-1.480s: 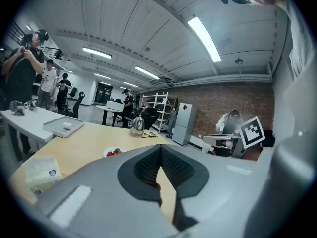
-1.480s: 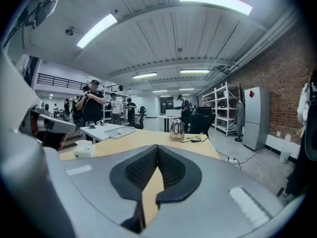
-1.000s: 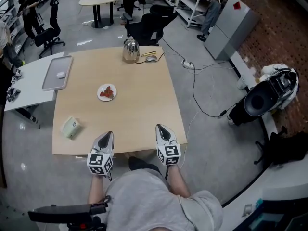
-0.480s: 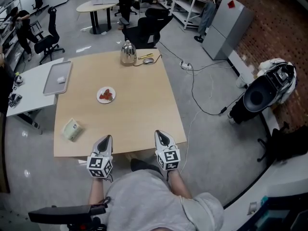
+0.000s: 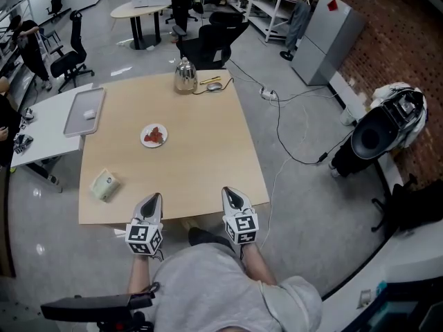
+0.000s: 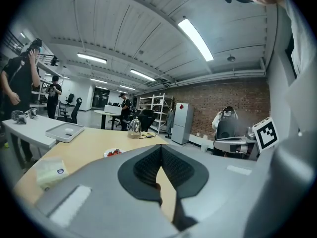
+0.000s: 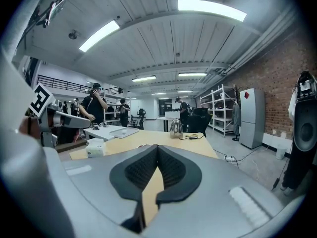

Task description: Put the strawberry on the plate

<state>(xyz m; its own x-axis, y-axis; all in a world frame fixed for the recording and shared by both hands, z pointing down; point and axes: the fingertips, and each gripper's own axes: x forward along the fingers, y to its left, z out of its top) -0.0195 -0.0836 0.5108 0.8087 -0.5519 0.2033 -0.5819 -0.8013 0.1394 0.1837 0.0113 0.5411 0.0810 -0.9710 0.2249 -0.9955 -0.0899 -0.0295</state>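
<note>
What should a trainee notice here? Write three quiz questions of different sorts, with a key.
1. True or false: the strawberry lies on the plate.
2. What stands near the far edge of the table? A. a kettle B. a bottle C. a bowl
3. Fill in: the left tool and the right tool each have jaws that are ____ and hold nothing.
Key: 1 true; 2 A; 3 shut.
</note>
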